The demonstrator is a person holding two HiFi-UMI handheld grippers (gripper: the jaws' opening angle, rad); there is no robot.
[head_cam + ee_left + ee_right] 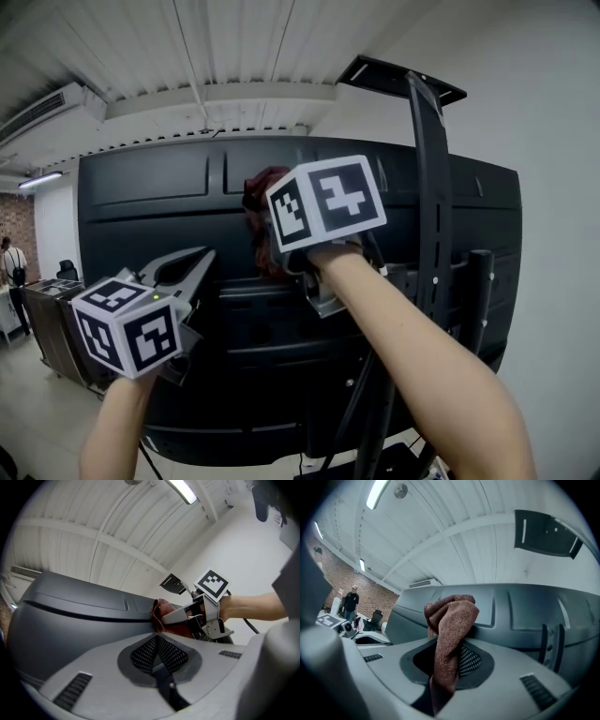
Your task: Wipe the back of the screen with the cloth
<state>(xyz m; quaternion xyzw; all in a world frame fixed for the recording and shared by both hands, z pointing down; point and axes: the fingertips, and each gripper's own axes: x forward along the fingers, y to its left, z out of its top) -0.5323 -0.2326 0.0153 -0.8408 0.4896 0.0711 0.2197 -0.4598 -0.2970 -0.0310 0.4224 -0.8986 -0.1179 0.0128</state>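
The large black back of the screen [169, 211] fills the middle of the head view. My right gripper [270, 246] is shut on a reddish-brown cloth [261, 187] and holds it against the upper middle of that panel. In the right gripper view the cloth [452, 620] stands bunched up out of the closed jaws, in front of the screen back [520, 616]. My left gripper [206, 259] hovers lower left, close to the panel, shut with nothing in it. From the left gripper view, the cloth [161, 609] and the right gripper [180, 616] lie ahead along the screen back [70, 616].
A black stand pole [431, 216] with a mount plate [398, 80] on top rises to the right of my right arm. White wall lies to the right. At the far left are desks [52, 319] and a standing person [13, 262].
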